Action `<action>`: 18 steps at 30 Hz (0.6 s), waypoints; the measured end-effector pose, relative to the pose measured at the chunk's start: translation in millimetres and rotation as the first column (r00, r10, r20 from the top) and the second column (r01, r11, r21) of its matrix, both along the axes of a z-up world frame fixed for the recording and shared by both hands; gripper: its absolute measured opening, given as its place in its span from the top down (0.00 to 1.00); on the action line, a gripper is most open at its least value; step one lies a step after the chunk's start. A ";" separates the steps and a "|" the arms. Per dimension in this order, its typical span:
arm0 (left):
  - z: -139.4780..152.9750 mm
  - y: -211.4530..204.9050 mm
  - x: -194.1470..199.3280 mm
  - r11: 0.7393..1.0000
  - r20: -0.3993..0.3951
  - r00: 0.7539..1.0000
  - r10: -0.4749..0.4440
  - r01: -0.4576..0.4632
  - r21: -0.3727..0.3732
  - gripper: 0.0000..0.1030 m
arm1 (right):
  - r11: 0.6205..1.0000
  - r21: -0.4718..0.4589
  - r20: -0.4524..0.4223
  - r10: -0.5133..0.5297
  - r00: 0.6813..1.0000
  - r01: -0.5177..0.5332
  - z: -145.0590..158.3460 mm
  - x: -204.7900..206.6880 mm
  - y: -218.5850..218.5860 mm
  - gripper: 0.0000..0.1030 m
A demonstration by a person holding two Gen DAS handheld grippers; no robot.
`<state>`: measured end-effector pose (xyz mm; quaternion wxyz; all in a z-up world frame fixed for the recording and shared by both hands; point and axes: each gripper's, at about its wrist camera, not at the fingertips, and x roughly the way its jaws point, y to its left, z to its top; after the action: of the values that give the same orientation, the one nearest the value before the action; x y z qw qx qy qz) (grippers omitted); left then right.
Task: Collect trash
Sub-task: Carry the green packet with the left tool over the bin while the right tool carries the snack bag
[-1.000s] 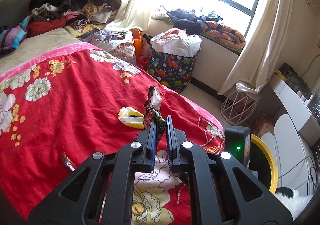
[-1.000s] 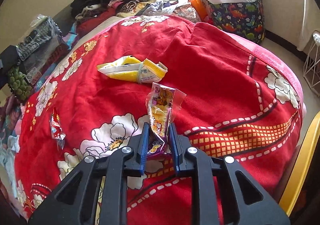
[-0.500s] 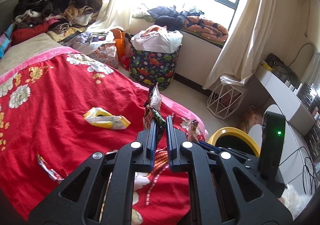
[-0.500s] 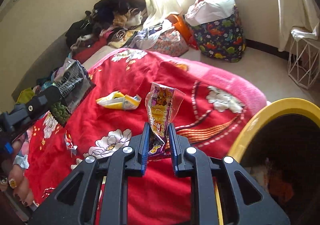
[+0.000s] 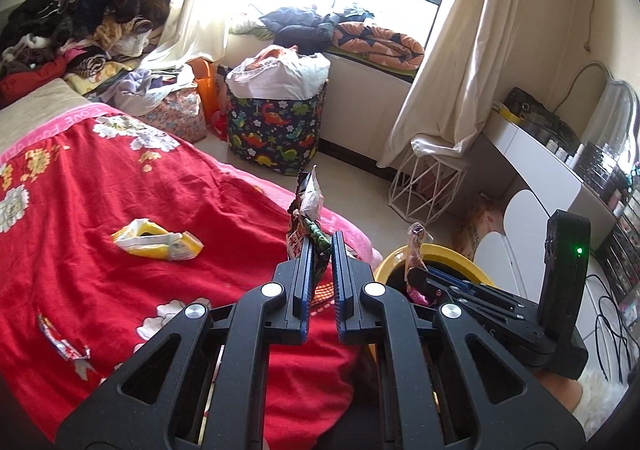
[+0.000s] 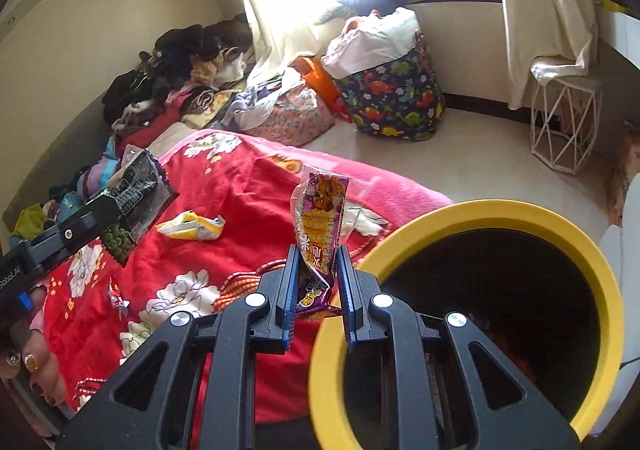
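Bed: a red floral blanket (image 5: 120,185) is covering it, filling the left and near part of both views; two wrappers are lying loose on it.
Bin: one round bin with a yellow rim (image 6: 516,209) is standing on the floor just beside the bed's right edge; its inside is looking dark, with some litter dimly showing.
Left claw (image 5: 320,246): its jaws are standing nearly closed, pinching the lower end of a dark snack wrapper (image 5: 308,205) that is sticking upright above the bed's edge.
Right claw (image 6: 318,262): its jaws are gripping the lower part of a purple-and-yellow snack wrapper (image 6: 320,217), holding it upright at the near-left of the bin's rim, not yet over the opening.
Loose yellow wrapper (image 5: 158,240): it is lying crumpled and open in the middle of the blanket, well apart from both claws.
Loose red-and-silver wrapper (image 5: 60,342): it is lying flat near the bed's near-left edge.
Count: four wrappers in all, two held and two waiting; one bin.
Handling: the wrappers are looking featherlight, thin and crinkly, probably slick, so they are likely to flop or slip; pinching a doubled or crumpled fold is looking safer than a single flat edge.
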<state>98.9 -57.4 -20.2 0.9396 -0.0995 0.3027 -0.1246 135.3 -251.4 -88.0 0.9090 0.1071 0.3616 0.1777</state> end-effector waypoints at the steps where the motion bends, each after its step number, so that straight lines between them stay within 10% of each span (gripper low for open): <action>1: 0.5 -2.9 0.3 1.000 0.000 1.000 -0.007 0.007 0.002 0.95 | 1.000 -0.001 -0.001 -0.010 1.000 0.010 -0.2 -0.9 -3.7 0.83; 18: -2.4 -54.6 2.6 0.992 -0.006 0.992 -0.123 0.123 0.031 0.95 | 0.989 -0.013 -0.010 -0.151 0.989 0.150 -5.4 -15.5 -65.5 0.83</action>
<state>101.5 -112.0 -22.6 0.9310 -0.0663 0.3120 -0.1773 119.8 -317.0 -93.4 0.9184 0.1296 0.3586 0.1058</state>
